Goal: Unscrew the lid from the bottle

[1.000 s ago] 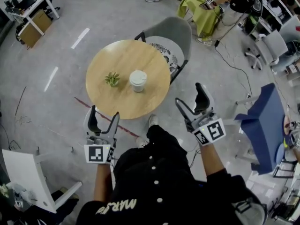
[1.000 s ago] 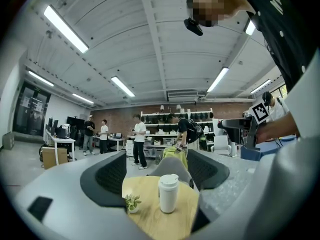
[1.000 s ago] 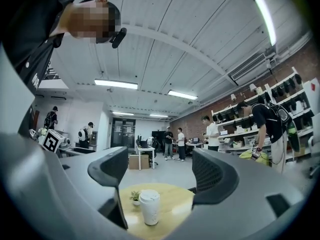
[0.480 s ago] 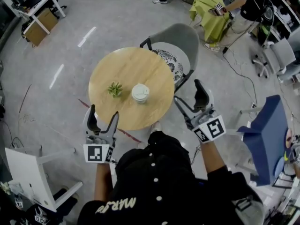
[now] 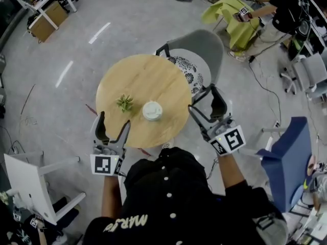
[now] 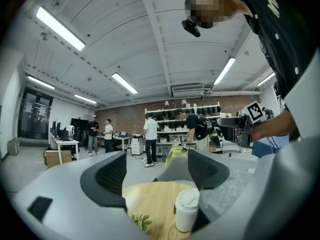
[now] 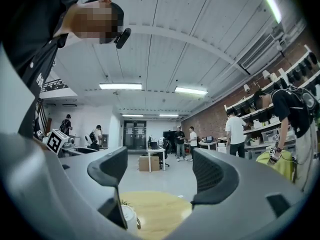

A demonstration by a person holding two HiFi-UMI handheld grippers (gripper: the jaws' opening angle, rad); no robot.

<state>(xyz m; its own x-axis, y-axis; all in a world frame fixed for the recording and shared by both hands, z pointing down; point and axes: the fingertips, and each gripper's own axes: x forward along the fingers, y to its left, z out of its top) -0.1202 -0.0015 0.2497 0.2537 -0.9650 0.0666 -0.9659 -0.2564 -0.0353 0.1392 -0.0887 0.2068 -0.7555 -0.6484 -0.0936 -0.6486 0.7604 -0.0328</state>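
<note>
A white bottle with a white lid [image 5: 152,110] stands near the front of a round wooden table [image 5: 153,75], with a small green plant [image 5: 124,103] to its left. The left gripper view shows the same bottle [image 6: 186,210] low between the jaws, some way ahead. My left gripper [image 5: 112,127] hangs open at the table's front left edge, nothing between its fingers. At the table's right edge my right gripper [image 5: 207,100] is open and empty too. In the right gripper view the bottle [image 7: 129,217] sits half hidden behind the left jaw.
A grey chair [image 5: 198,50] with a patterned cushion stands behind the table at the right. A white chair [image 5: 30,180] is at the lower left, a blue one [image 5: 286,154] at the right. People and desks fill the far room.
The table and bottle have drawn nearer in the head view. Both grippers now reach the table's edge, the right one having risen toward it. Both stay open.
</note>
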